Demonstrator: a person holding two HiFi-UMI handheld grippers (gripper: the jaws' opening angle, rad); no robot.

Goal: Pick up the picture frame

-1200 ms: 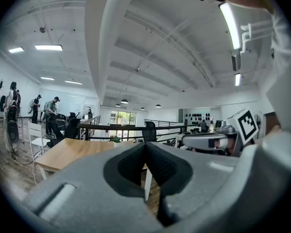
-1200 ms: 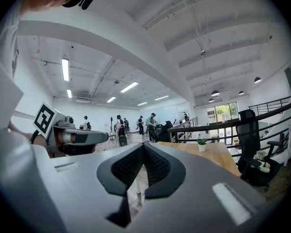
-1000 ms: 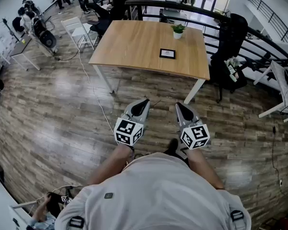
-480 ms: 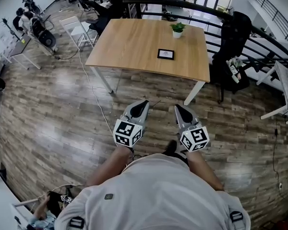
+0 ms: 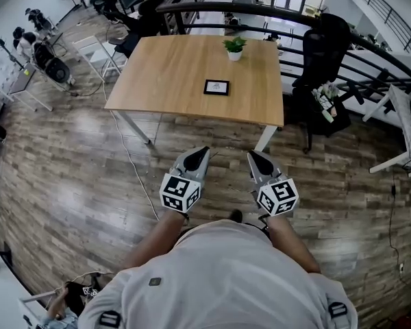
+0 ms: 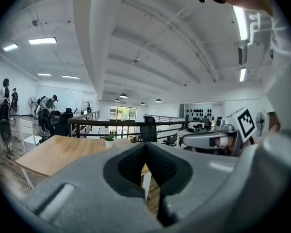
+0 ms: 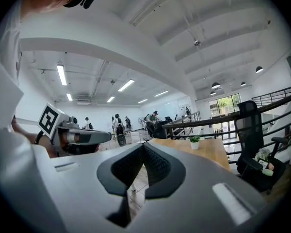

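Black picture frame point(image 5: 216, 87) flat on table point(image 5: 161, 74) | its print illegible

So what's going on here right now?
A person holds the left gripper and right gripper out in front, above the floor and short of the table. Both are shut with nothing between the jaws. The frame lies flat on the table, untouched, with a small plant beyond it. The pick-up has not begun.
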